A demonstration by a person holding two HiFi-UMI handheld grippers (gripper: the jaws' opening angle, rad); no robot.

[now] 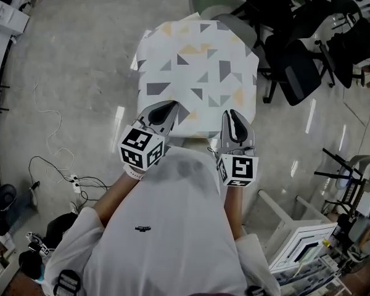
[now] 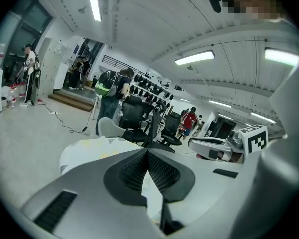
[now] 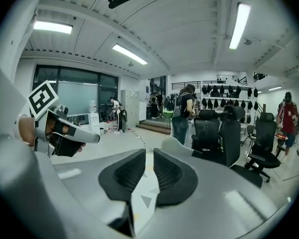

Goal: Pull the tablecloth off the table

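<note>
The left claw [image 1: 172, 108] and the right claw [image 1: 230, 115] are each pinching the near edge of the cloth [image 1: 197, 73], which is lying over the worktop; the right grip is looking looser, so a hard tug may be slipping the cloth out.

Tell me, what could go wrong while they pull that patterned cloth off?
The right gripper looks only lightly pinched on the white tablecloth with grey and yellow triangles, so it may slip there and drag askew from the left gripper. Stepping backward, the person might trip on the white power strip and cables.
</note>
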